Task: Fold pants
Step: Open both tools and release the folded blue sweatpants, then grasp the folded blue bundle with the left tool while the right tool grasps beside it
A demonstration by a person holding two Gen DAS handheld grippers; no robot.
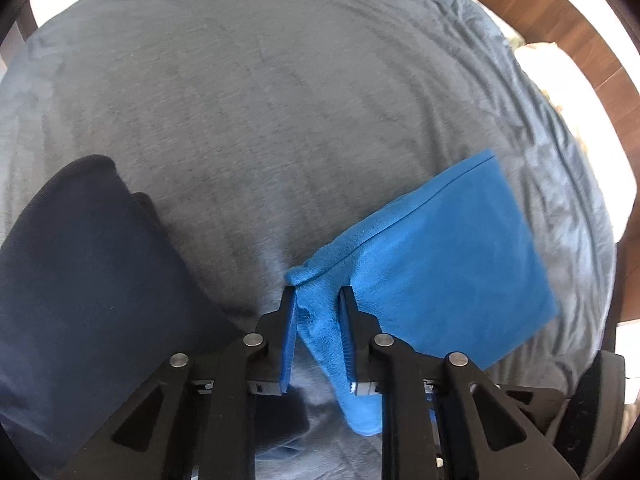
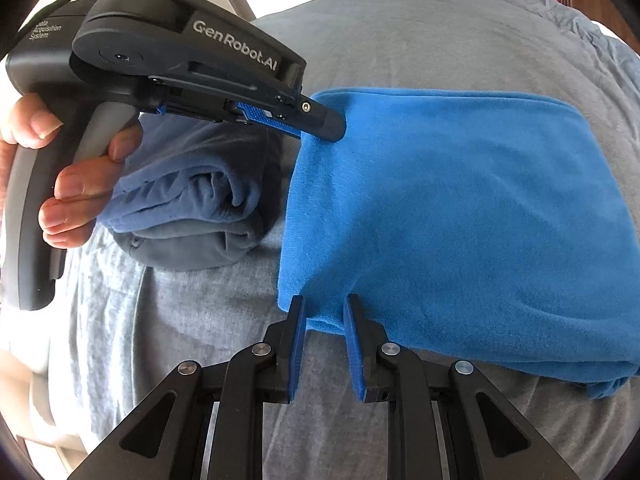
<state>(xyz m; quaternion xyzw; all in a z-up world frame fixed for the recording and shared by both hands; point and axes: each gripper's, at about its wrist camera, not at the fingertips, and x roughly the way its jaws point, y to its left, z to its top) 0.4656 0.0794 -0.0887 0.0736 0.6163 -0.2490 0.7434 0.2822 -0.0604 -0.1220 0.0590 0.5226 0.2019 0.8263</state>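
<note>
Two handheld grippers work the near-left end of a pair of bright blue fleece pants, which lie folded into a thick rectangle on a grey bedspread, toward the bed's right edge as the left wrist camera shows it. The left gripper has a bunched corner of the blue fabric between its fingers; its jaws stand somewhat apart with the cloth filling the gap, and whether they truly pinch it cannot be told for certain. In the right wrist view that same tool reaches in from the left, its tip pressed at the far-left corner of the fold. The right gripper meets the near-left corner of the pants, jaws spread a little, with the edge of the fabric entering the gap but not clearly clamped. Holding both corners of one end appears meant to lift or carry that end evenly for another fold, or to square the stack. A darker navy garment, already bundled, sits just beside the pants to the left, set aside on the bedspread. The fold looks well advanced, with layers visible at the near-right edge
</note>
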